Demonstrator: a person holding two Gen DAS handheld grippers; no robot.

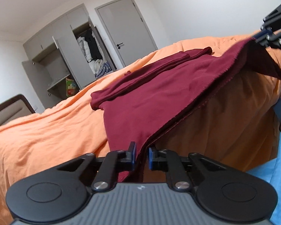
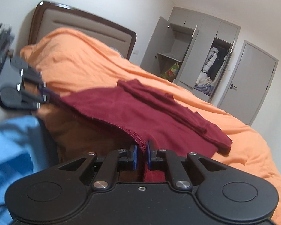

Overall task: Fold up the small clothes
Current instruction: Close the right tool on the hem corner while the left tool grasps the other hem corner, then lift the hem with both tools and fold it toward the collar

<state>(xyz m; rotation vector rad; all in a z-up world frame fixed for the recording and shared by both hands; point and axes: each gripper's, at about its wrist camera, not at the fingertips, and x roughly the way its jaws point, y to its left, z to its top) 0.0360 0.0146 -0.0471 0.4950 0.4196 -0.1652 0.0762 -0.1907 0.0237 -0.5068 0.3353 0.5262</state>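
A dark red garment lies on the orange bed cover, its far part bunched with a sleeve folded over. My left gripper is shut on one near corner of the hem, which is lifted off the bed. My right gripper is shut on the other near corner of the dark red garment. Each gripper shows in the other's view: the right gripper at upper right, the left gripper at left, blurred. The hem stretches taut between them.
The bed's headboard stands at the far end. A grey wardrobe with open doors holds clothes, beside a closed grey door. A blue sleeve of the person is close to the bed's near edge.
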